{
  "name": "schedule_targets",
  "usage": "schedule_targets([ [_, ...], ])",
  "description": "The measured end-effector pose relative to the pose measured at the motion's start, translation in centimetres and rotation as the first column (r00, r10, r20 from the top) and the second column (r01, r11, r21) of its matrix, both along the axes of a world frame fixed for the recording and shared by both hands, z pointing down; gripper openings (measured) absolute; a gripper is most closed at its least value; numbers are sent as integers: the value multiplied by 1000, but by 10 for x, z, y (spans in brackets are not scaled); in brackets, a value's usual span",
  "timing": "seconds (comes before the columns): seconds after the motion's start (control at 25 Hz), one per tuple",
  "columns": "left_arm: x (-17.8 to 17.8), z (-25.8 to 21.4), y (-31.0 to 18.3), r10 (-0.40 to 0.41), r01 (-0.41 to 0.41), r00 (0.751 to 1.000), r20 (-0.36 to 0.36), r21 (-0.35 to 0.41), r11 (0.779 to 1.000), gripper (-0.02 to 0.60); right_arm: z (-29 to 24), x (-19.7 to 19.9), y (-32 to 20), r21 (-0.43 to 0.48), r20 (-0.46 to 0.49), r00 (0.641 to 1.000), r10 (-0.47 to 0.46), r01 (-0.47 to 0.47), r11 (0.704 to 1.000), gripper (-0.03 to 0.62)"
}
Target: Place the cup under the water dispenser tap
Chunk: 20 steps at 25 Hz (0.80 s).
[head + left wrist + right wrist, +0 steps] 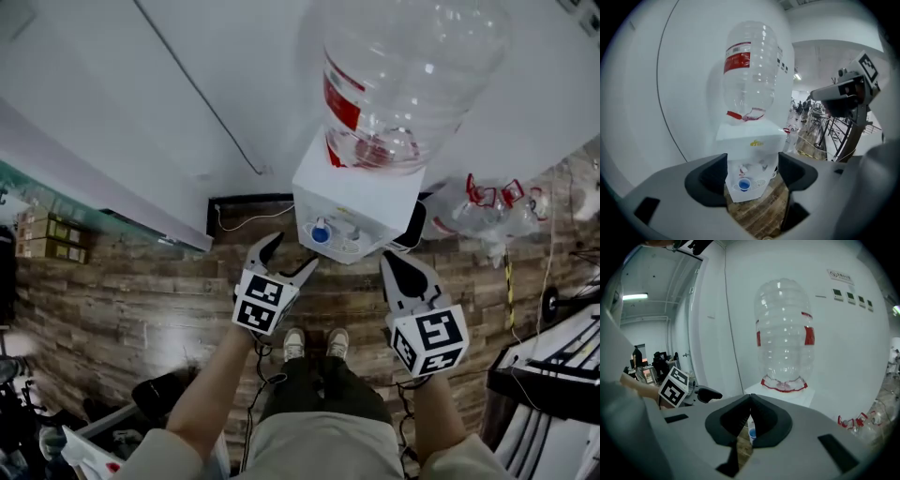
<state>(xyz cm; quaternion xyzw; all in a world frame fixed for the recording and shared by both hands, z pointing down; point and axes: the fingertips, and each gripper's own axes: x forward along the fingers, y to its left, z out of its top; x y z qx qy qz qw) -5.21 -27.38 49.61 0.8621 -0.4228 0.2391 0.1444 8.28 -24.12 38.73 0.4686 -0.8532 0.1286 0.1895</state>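
A small blue cup [321,232] stands on the drip tray of the white water dispenser [356,192], below its taps; a big clear bottle [403,75] with a red label sits upside down on top. In the left gripper view the cup [744,184] shows far off between the open jaws of my left gripper [752,165], which holds nothing. In the head view my left gripper [291,254] hangs just left of the dispenser's front and my right gripper [397,265] just right of it. My right gripper [750,409] is shut and empty, with the cup [752,433] peeking below its tips.
Empty clear bottles with red handles [487,202] lie on the wooden floor to the dispenser's right. A black metal frame [553,366] stands at the far right, and cardboard boxes [47,234] at the left. A white wall rises behind the dispenser. The person's shoes [314,342] show below.
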Motion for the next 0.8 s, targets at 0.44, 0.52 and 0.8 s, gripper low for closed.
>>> schedule_targets([
  [0.44, -14, -147, 35, -14, 28, 996, -86, 164, 986, 243, -117, -12, 31, 198, -31, 999, -40, 45, 979, 8],
  [0.52, -18, -171, 42, -28, 51, 994, -109, 212, 976, 196, -129, -13, 36, 222, -22, 999, -37, 41, 974, 8],
  [0.8, -30, -221, 69, -77, 123, 985, -156, 308, 944, 84, -162, -15, 55, 285, 29, 998, -58, 48, 957, 8],
])
